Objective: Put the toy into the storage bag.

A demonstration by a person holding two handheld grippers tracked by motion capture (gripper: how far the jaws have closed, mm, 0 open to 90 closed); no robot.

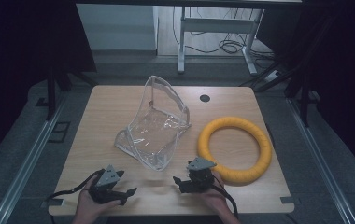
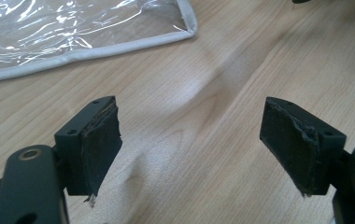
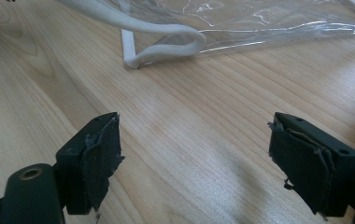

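Two grippers are held low at the table's (image 1: 119, 100) near edge, the left gripper (image 1: 124, 193) at 7 o'clock and the right gripper (image 1: 181, 183) at 5 o'clock, both with jaws spread wide and nothing between them. The clear bag (image 1: 157, 126) is propped at centre, near both; the yellow ring (image 1: 235, 148) lies at 3 o'clock. The slick film could be missed or crumpled by the pads (image 2: 98, 149), and the bag toppled, if only the thin edge is pinched.

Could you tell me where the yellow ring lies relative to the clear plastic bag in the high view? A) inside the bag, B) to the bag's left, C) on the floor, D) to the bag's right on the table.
D: the yellow ring lies flat on the table, to the right of the clear plastic bag.
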